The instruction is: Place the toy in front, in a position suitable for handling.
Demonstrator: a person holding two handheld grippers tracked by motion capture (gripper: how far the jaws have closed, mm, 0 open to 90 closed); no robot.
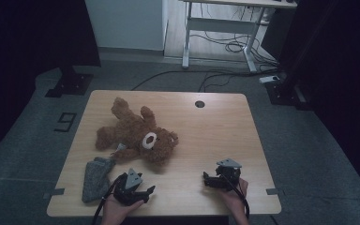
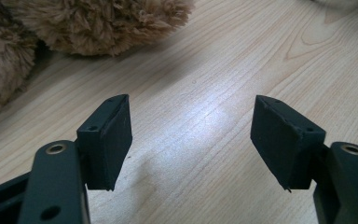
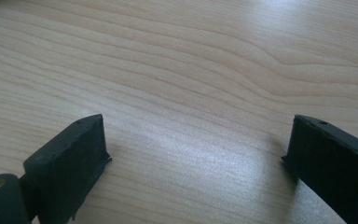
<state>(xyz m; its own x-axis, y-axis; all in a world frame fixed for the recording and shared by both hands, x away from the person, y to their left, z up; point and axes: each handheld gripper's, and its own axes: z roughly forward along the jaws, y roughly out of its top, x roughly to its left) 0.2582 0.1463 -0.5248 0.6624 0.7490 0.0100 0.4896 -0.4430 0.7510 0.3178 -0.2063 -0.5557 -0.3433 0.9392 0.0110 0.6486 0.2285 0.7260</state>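
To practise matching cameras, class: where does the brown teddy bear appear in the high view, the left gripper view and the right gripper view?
High view: the teddy bear lies left of centre on the table, beyond the left gripper.
Left gripper view: its brown fur fills the top left, above the open jaws.
Right gripper view: bare wood lies between the open jaws, no bear.
Shared landmark: the pale wood-grain tabletop.

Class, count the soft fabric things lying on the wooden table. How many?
2. The brown teddy bear lies left of the table's centre; the grey cloth lies at the near-left edge, beside the left gripper.
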